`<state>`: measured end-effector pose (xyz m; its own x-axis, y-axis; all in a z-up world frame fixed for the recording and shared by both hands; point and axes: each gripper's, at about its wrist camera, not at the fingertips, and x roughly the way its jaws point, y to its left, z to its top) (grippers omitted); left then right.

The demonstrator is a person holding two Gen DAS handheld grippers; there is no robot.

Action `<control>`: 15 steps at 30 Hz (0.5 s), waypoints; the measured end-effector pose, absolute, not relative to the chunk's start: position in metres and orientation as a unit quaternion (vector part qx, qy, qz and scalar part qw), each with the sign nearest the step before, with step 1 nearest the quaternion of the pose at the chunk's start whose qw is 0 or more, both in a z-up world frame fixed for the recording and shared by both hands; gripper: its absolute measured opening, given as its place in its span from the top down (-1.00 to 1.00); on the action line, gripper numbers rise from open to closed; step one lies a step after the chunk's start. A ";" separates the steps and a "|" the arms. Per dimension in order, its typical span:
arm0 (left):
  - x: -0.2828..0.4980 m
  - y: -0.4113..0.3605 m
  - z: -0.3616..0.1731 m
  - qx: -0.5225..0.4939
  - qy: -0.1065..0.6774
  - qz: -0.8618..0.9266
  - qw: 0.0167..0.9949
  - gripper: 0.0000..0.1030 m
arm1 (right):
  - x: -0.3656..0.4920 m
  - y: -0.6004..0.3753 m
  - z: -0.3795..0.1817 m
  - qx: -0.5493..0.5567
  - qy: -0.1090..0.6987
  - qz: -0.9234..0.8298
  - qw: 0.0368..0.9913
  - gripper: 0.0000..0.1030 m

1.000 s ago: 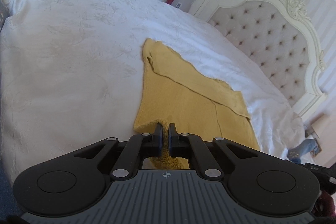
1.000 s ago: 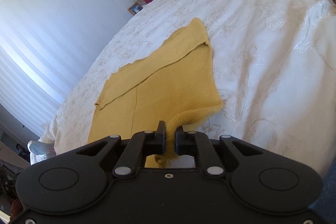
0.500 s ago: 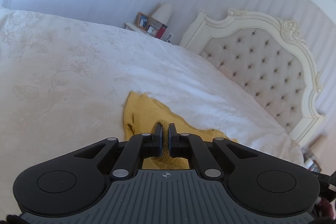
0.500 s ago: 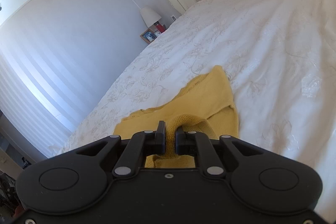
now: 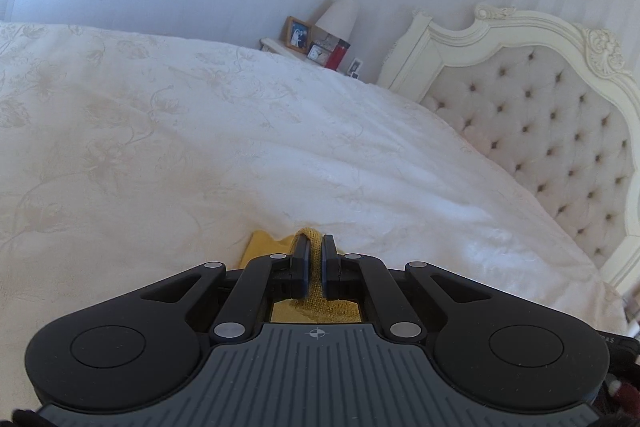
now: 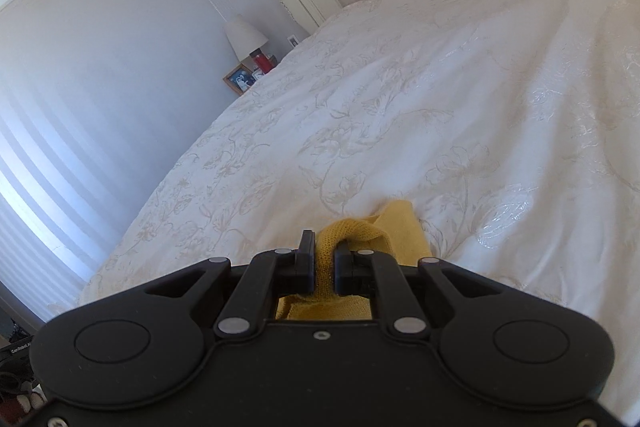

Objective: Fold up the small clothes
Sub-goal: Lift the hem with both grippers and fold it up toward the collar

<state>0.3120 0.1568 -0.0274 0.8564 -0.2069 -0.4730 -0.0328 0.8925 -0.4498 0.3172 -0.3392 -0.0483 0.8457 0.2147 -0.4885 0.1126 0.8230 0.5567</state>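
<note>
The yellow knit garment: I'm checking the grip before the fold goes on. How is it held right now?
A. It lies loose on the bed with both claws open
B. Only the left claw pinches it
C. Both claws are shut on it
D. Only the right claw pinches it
C: the yellow knit garment is bunched between the closed fingers of the left claw and likewise of the right claw.

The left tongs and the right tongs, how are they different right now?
The left tongs pinch a thin ridge of the yellow knit, so their jaws sit almost together; the right tongs pinch a thicker bunch of it, so their jaws stand a little wider. The left tongs have a grey ribbed body; the right tongs' body is plain black. Both are shut on the same yellow garment above the white bedspread.
</note>
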 end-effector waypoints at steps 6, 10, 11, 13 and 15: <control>0.339 0.159 -0.058 -0.227 0.301 -0.011 0.926 0.86 | 0.343 -0.333 -0.076 0.273 0.303 0.010 0.913 0.57; 0.343 0.170 -0.059 -0.232 0.288 0.014 0.929 0.45 | 0.342 -0.333 -0.082 0.260 0.296 0.001 0.919 0.47; 0.341 0.171 -0.055 -0.229 0.280 0.019 0.932 0.42 | 0.339 -0.333 -0.082 0.259 0.291 -0.002 0.921 0.29; 0.334 0.168 -0.045 -0.205 0.267 0.018 0.942 0.42 | 0.334 -0.337 -0.078 0.258 0.266 -0.012 0.929 -0.06; 0.324 0.158 -0.037 -0.163 0.260 0.004 0.952 0.38 | 0.325 -0.340 -0.069 0.247 0.234 -0.024 0.940 -0.24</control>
